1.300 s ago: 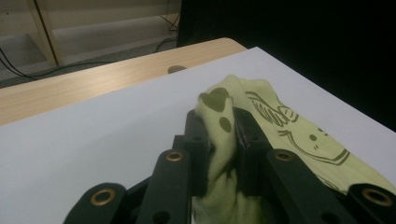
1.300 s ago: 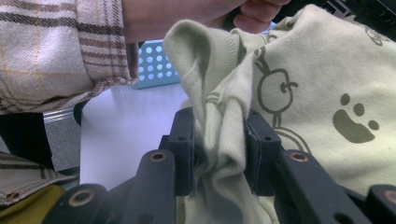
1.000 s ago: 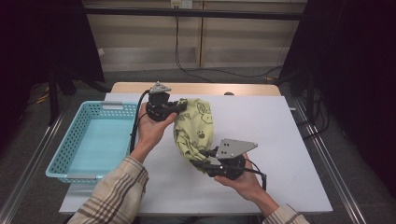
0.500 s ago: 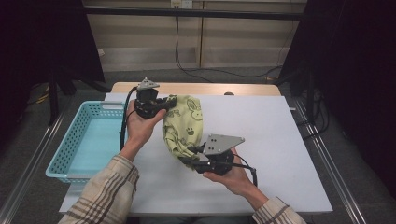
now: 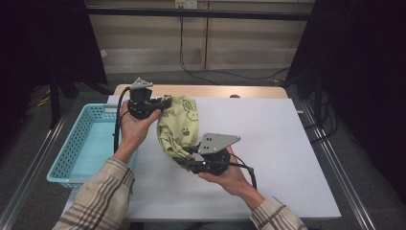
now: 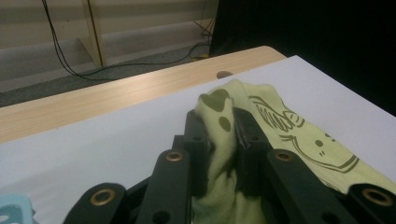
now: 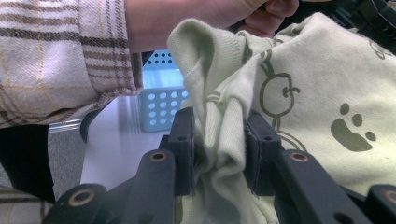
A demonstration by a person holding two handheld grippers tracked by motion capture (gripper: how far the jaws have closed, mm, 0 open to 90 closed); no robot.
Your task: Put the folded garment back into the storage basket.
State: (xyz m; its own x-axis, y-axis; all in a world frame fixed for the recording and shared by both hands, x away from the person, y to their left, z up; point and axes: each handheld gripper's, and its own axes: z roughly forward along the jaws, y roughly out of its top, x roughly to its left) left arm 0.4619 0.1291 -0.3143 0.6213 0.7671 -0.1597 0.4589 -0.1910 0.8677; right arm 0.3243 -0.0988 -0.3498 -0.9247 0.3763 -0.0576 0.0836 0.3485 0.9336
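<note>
So the yellow-green printed cloth [image 5: 178, 125] is held up over the white table [image 5: 287, 143], just right of the blue basket [image 5: 81, 148]. Its long axis runs far-left to near-right. The left hand-held gripper [image 5: 165, 101] is clamped on the far end, the right hand-held gripper [image 5: 184, 162] on the near end. It looks bunched, maybe folded, hard to tell.

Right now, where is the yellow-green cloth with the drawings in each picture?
High view: the cloth hangs in the middle, between the two grippers.
Left gripper view: bottom centre, pinched in the black jaws, trailing right.
Right gripper view: centre and right, bunched in the jaws.
Shared landmark: the blue basket, left in the high view, behind the cloth in the right gripper view.
</note>
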